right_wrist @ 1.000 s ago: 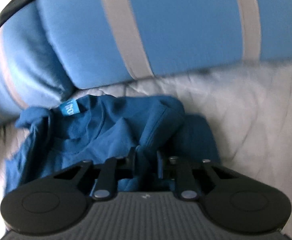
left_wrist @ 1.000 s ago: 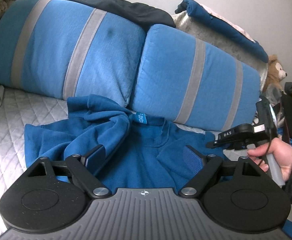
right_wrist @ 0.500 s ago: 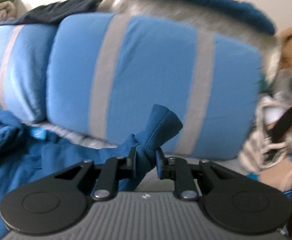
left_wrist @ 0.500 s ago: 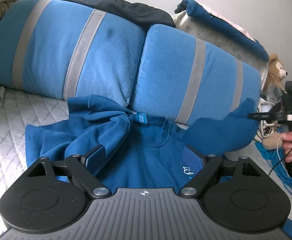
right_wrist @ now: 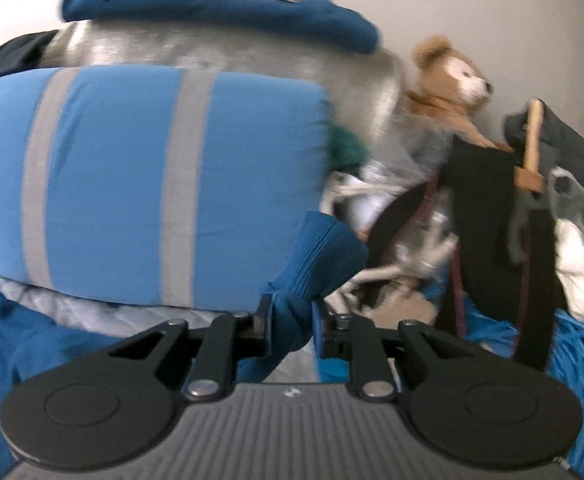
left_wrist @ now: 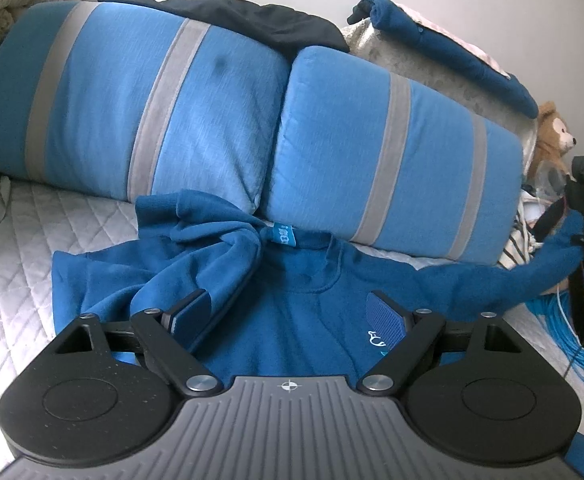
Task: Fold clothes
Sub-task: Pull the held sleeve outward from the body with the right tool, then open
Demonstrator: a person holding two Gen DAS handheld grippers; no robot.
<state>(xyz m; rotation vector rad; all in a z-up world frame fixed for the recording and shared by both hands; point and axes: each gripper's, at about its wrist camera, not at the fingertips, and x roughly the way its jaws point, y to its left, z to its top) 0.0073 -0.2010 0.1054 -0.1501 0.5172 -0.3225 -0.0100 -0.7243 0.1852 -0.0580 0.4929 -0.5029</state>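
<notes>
Right gripper (right_wrist: 291, 327) pinches sweatshirt (left_wrist: 292, 304) cuff, apparently taut; left gripper (left_wrist: 287, 316) gapes wide

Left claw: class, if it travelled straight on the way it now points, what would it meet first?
Probably the dark blue sweatshirt lying on the quilted bed, just ahead between the open left claw; depth is uncertain.

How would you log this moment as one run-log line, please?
task: fold clothes | right gripper: shut on sleeve cuff, pulled outward | left gripper: open over sweatshirt | sweatshirt: unfolded on bed
</notes>
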